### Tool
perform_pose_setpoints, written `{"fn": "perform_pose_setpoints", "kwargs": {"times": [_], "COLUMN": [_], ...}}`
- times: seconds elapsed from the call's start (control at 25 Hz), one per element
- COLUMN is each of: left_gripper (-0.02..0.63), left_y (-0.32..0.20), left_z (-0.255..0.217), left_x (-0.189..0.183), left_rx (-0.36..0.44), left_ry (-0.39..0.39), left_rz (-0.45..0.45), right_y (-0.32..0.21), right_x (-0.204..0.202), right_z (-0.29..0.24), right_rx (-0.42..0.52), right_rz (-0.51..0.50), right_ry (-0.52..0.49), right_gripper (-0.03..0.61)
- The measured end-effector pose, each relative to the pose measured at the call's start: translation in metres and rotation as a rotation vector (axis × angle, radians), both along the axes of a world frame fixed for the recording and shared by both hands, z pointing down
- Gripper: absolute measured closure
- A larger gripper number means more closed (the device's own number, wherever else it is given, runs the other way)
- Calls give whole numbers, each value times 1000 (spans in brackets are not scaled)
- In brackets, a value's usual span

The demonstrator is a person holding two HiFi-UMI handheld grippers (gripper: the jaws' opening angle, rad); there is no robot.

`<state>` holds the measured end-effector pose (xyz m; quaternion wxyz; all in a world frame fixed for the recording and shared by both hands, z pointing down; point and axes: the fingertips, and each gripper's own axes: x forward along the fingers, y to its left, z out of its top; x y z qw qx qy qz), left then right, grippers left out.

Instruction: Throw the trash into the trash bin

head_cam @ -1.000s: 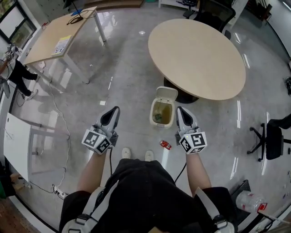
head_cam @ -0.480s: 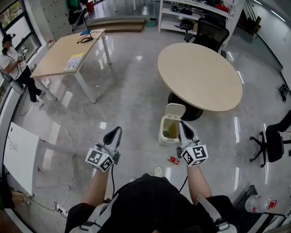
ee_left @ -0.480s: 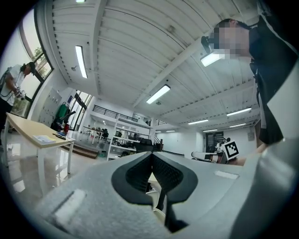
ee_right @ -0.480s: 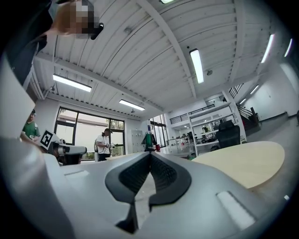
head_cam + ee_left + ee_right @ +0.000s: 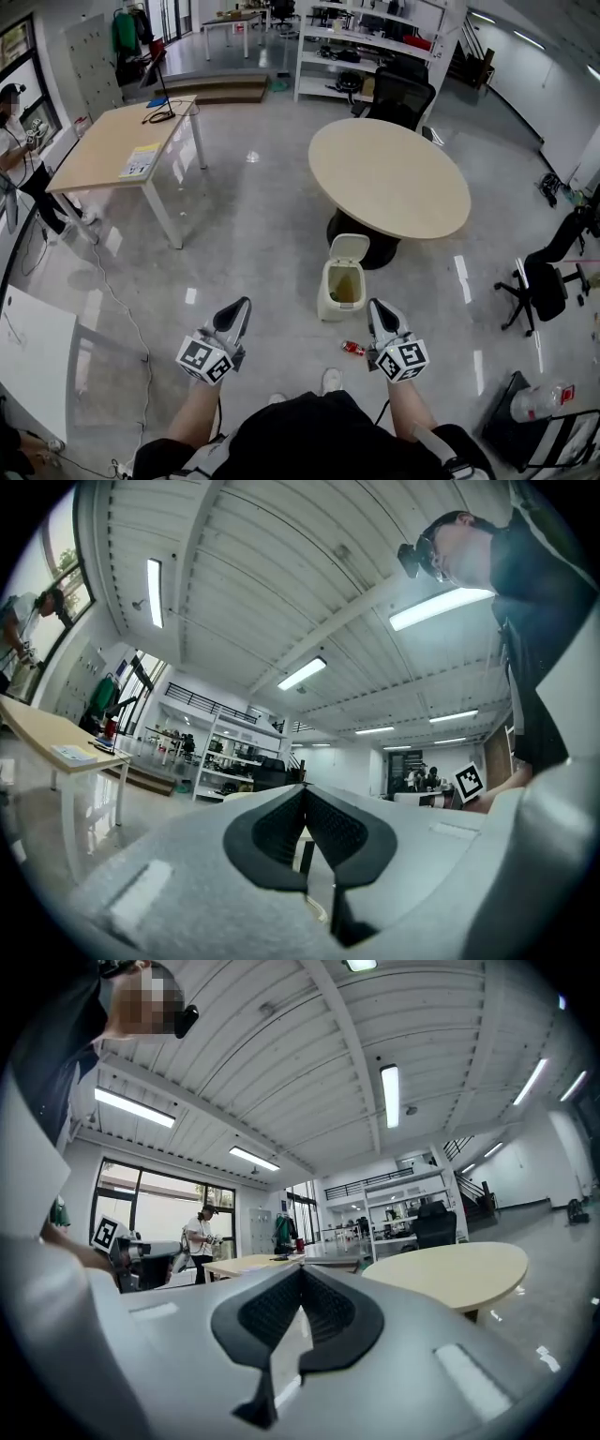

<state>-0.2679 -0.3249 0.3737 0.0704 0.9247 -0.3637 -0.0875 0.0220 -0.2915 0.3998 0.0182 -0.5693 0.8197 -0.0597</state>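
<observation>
The trash bin [image 5: 344, 281] stands on the floor with its lid up. A small red scrap [image 5: 352, 348] lies just beside it on the person's side, outside it, so by my reading that piece remains. Left claw [image 5: 241, 303] and right claw [image 5: 377, 306] are both clenched and empty. I cannot make out the bin's contents.

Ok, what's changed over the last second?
The head view has lifted and drawn back: more of the room shows, and the open trash bin sits lower in frame. The left gripper and right gripper drew back with it, both shut and empty. Nothing taken or released. The red can stays on the floor beside the bin.
</observation>
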Motion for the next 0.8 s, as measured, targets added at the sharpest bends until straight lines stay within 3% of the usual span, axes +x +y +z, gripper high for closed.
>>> {"fn": "perform_pose_setpoints", "kwargs": {"times": [0.32, 0.56, 0.68, 0.8], "left_gripper": [612, 613, 612, 612], "left_y": [17, 20, 27, 31], "left_z": [-9, -1, -12, -18], "left_x": [12, 50, 78, 80], "left_rx": [25, 22, 71, 73], "left_ry": [-18, 5, 12, -14], "left_rz": [11, -35, 4, 18], "right_y": [2, 14, 19, 19], "right_x": [-9, 34, 55, 63], "right_z": [-22, -26, -18, -15], "right_rx": [47, 64, 50, 54], "right_rz": [-85, -55, -27, -20], "right_ry": [1, -13, -21, -23], "right_gripper": [572, 572, 572, 572]}}
